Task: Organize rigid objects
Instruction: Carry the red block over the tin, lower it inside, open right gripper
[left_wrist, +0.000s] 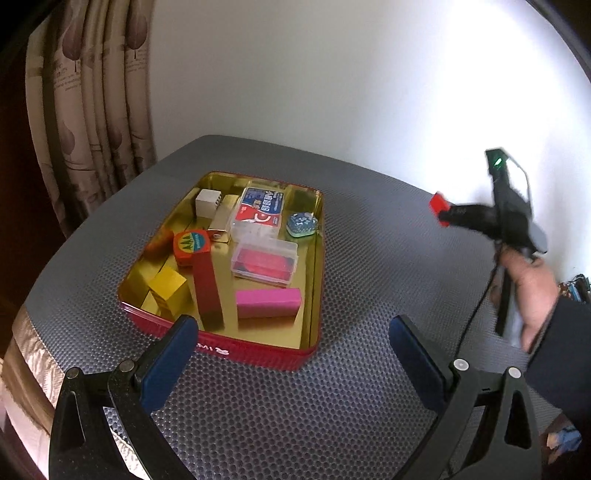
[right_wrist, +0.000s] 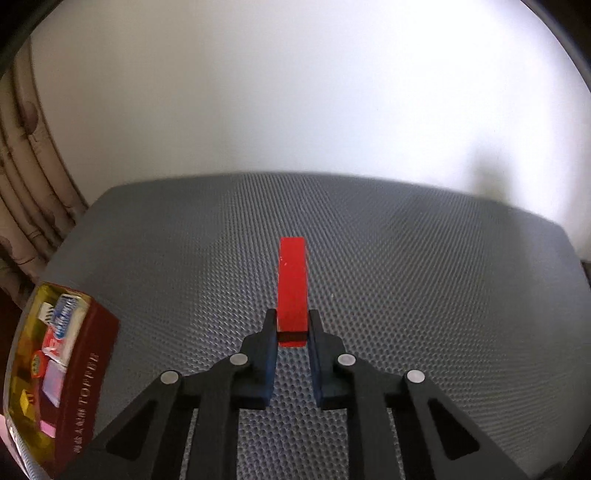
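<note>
Red block (right_wrist: 292, 291) is pinched by its near end in the right gripper (right_wrist: 292, 334), lifted above the grey worktop (right_wrist: 406, 258) right of the tin (left_wrist: 258, 352), presumably for stowing there; left gripper (left_wrist: 293, 345) jaws spread, empty.

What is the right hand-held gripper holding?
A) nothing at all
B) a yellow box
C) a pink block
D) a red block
D: the right hand-held gripper is shut on the red block, which sticks out past its fingertips above the grey mat. The pink block lies in the tin.
</note>
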